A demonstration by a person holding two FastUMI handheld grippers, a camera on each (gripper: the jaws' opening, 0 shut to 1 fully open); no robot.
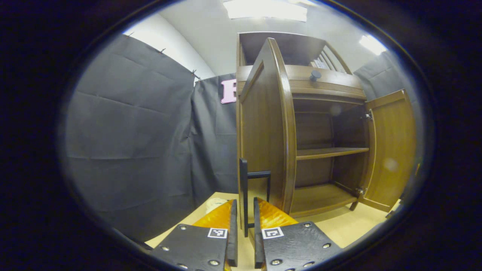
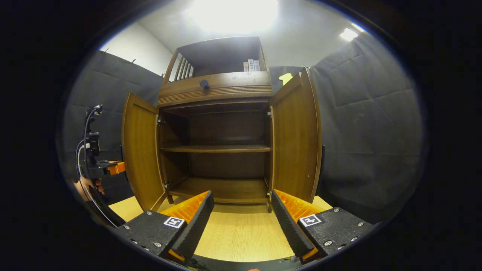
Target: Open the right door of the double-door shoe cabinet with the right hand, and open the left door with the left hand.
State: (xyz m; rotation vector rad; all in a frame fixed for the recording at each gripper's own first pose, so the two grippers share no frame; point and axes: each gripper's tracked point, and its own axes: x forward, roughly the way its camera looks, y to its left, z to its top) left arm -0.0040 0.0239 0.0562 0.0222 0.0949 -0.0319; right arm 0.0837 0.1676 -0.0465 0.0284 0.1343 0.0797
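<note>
The brown wooden shoe cabinet (image 2: 218,88) stands on a light table with both doors swung wide. In the left gripper view the left door (image 1: 263,131) is edge-on just ahead. Its black bar handle (image 1: 244,177) runs down between the fingers of my left gripper (image 1: 245,201), which is shut on it. The right door (image 1: 391,150) stands open at the far side. In the right gripper view my right gripper (image 2: 243,195) is open with nothing in it, centred before the cabinet and back from it, between the left door (image 2: 141,150) and the right door (image 2: 295,139). The left gripper (image 2: 113,167) shows behind the left door, held by a hand (image 2: 88,186).
Inside the cabinet are a middle shelf (image 2: 218,148) and a bare bottom board. Above the doors is a drawer front with a round knob (image 2: 204,83), and several books (image 2: 251,64) stand in the top compartment. The table top (image 2: 241,233) stretches in front. Black cloth walls close in on both sides.
</note>
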